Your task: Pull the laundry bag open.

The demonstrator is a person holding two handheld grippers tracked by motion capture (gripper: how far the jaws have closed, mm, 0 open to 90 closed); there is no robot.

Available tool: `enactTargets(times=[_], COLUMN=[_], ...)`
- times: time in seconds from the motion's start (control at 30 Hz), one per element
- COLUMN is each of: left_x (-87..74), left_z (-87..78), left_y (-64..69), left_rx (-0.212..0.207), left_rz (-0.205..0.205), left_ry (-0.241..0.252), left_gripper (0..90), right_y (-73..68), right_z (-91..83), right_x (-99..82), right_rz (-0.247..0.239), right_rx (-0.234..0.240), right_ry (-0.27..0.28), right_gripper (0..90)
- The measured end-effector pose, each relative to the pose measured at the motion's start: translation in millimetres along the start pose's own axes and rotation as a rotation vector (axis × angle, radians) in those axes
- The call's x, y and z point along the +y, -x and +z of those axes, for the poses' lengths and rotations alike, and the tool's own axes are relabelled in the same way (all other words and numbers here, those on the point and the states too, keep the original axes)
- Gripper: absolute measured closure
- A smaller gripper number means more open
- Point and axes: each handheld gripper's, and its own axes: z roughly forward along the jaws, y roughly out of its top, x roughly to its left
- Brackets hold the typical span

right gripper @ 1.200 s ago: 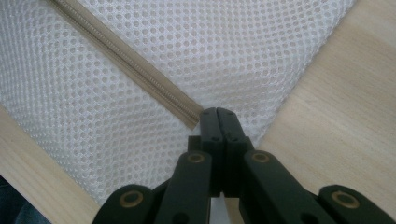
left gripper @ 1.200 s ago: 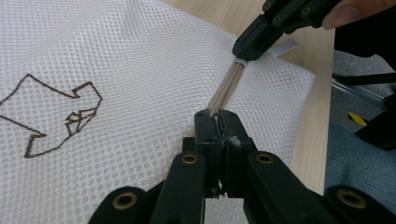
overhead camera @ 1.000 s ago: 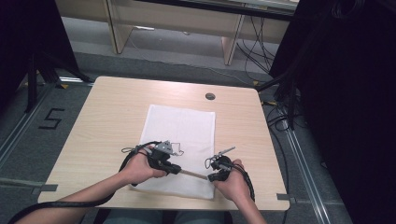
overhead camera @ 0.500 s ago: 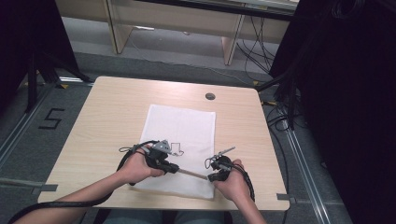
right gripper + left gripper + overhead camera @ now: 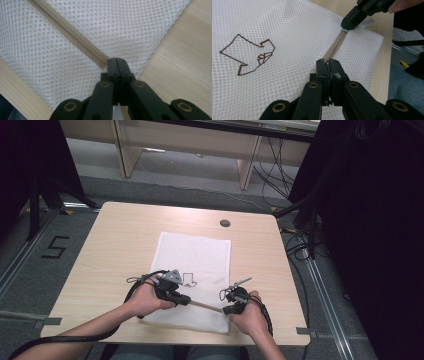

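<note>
A white mesh bag (image 5: pixel 195 280) lies flat on the table (image 5: pixel 115 245), its near edge close to the table's front edge, with a brown arrow outline (image 5: pixel 249 56) stitched on its upper face. A beige zipper (image 5: pixel 335 46) runs across the near part of the bag, between the two grippers.

The left gripper (image 5: pixel 181 299) rests on the bag at the left end of the zipper. In the left gripper view its fingers (image 5: pixel 322 68) are clenched together on the zipper's end, with a small pale bit pinched between them that may be the pull.

The right gripper (image 5: pixel 226 309) sits near the bag's near right corner, at the other end of the zipper. In the right gripper view its fingers (image 5: pixel 112 66) are pressed tight together, their tips just at the zipper's end over the mesh; whether they pinch the tape or the fabric cannot be told. Bare wood of the table shows on both sides of that corner.
</note>
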Motion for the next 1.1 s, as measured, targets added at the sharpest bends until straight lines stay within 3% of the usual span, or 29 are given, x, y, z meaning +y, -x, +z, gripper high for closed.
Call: enactTargets(times=[0.03,0.53,0.63,0.67,1.1], left_x=[-0.7,-2.4,-3.6,-3.8,-5.5], left_z=[-0.2,-0.9,-3.0,-4.2,-6.9], left_y=[0.3,-1.0,-1.9,-3.1,-4.7], left_rx=[-0.005,-0.008,-0.003,-0.005,-0.003], left_rz=[-0.018,-0.003,-0.025,-0.012,-0.019], left_ry=[0.002,0.006,0.012,0.01,0.007], left_gripper=[87.3,87.3,87.3,87.3,87.3], right_y=[0.1,0.4,0.4,0.4,0.1], right_z=[-0.1,0.1,0.2,0.1,0.1], right_x=[0.0,0.0,-0.1,0.0,0.1], right_rz=[-0.001,-0.001,-0.001,-0.001,0.0], right_rx=[0.002,0.007,0.006,0.007,0.006], right_ry=[-0.001,0.0,0.001,0.0,-0.002], right_gripper=[90.0,90.0,90.0,90.0,90.0])
